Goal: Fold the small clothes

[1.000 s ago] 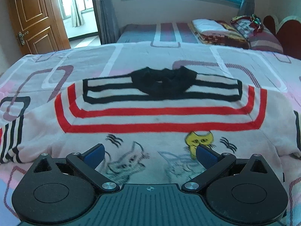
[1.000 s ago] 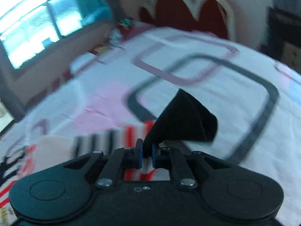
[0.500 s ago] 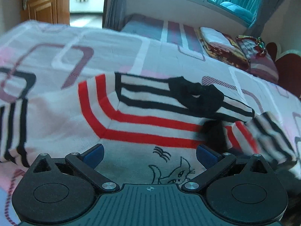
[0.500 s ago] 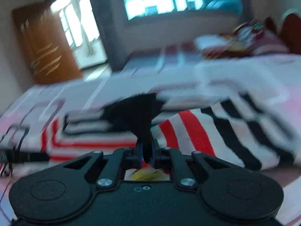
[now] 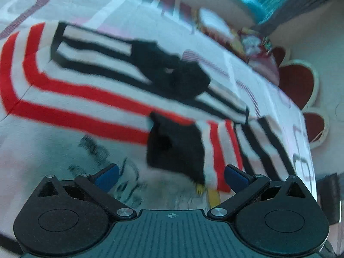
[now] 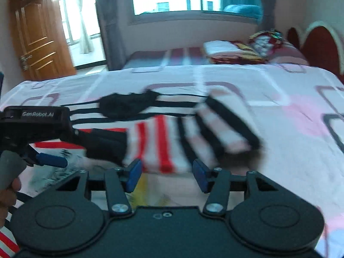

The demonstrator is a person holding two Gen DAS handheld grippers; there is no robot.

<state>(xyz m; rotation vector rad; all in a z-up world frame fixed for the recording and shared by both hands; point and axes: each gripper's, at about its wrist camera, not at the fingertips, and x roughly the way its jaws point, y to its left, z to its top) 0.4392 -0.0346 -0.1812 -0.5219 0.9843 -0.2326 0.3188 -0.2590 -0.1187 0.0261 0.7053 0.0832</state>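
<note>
One sleeve (image 6: pixel 193 133) is lying folded across the chest of the small sweater (image 5: pixel 86 99), so I am reading this as the first sleeve fold being finished. The sweater is spread flat on the bed (image 6: pixel 279 99), near its middle, white with red and black stripes, a black collar (image 6: pixel 126 105) and cat drawings low on the front. My right hand-held gripper (image 6: pixel 166 175) is opening, nothing between its pads, the sleeve cuff (image 5: pixel 176 146) lying just ahead. My left hand-held gripper (image 5: pixel 171 175) is standing wide and empty over the hem area. Next, I judge, the other sleeve needs grasping at its cuff and carrying inward likewise.
</note>
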